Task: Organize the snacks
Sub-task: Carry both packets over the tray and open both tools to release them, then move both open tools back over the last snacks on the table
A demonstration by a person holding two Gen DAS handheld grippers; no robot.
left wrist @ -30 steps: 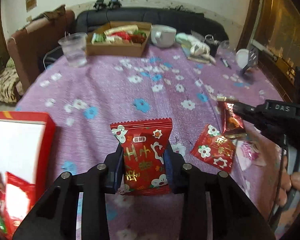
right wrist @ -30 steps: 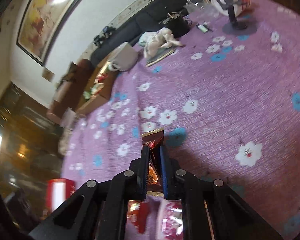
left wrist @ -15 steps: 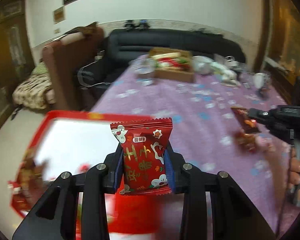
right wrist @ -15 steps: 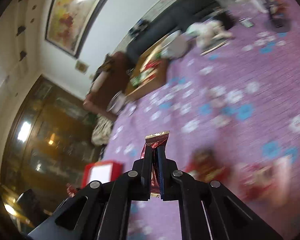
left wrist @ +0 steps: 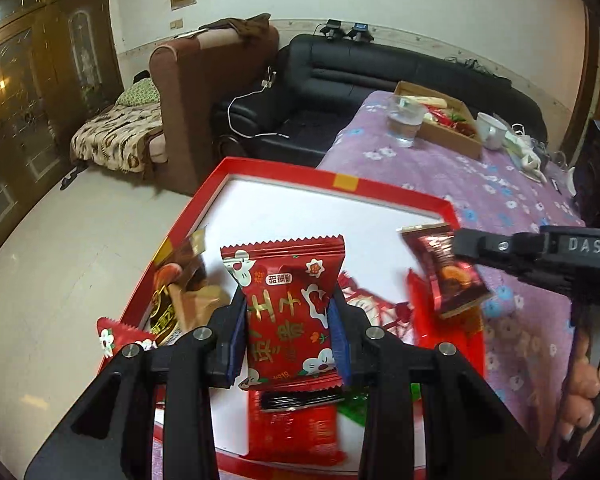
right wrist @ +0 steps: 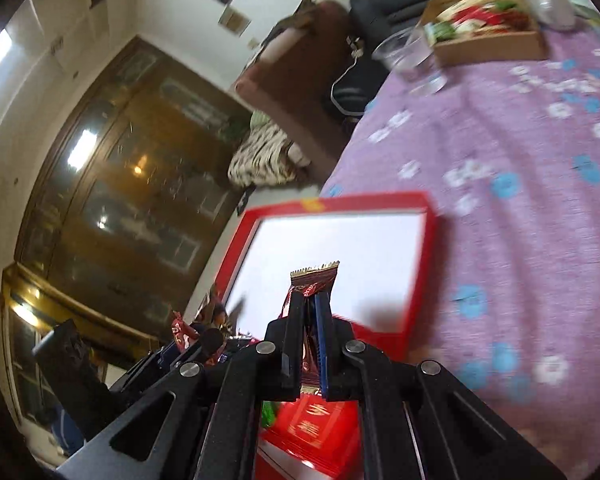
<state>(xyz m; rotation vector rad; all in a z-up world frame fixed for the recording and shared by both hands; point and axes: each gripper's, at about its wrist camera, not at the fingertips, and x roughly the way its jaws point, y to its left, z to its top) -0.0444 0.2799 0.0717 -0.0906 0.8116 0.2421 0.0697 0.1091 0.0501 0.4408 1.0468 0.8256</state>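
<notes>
My left gripper (left wrist: 290,320) is shut on a red snack packet with white flowers (left wrist: 288,300) and holds it above the red box with a white inside (left wrist: 300,208). Several snack packets lie in the box, among them a brown one (left wrist: 180,292). My right gripper (right wrist: 309,320) is shut on a dark red snack packet (right wrist: 314,280) above the same box (right wrist: 340,248). In the left wrist view this packet (left wrist: 448,272) hangs over the box's right edge, with the right gripper's fingers (left wrist: 500,248) on it.
The box lies at the near left edge of a table with a purple flowered cloth (left wrist: 500,184). At the far end stand a clear plastic cup (left wrist: 406,124), a cardboard tray of snacks (left wrist: 448,124) and a white cup (left wrist: 490,128). Sofas stand beyond.
Both grippers have swung left from the middle of the table to above the red box, each still holding its packet. The loose packets on the cloth are out of view.
</notes>
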